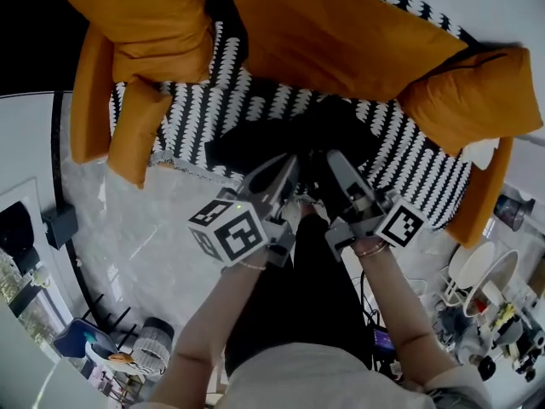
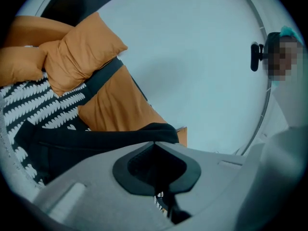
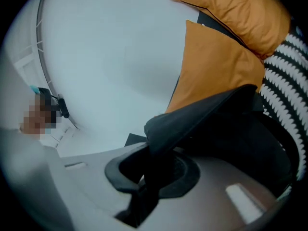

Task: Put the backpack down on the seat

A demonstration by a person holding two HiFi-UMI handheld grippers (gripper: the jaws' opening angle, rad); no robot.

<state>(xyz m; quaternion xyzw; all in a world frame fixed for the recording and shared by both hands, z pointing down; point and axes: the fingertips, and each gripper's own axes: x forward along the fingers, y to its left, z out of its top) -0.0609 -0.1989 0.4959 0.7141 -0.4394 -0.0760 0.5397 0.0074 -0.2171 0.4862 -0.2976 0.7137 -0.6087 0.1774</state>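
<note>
Currently the black backpack sits low at the front edge of the sofa seat; can't tell if it's resting on the cover yet. Left gripper & right gripper are both clenched on its top fabric, side by side. It's prob. soft, floppy, moderate weight, and sags btwn the grips. Best hold is the top strap/handle, since loose cloth may slip. Orange cushions line the back edge.

Orange cushions up top; marble floor lower left w/ black box; white round items right.
</note>
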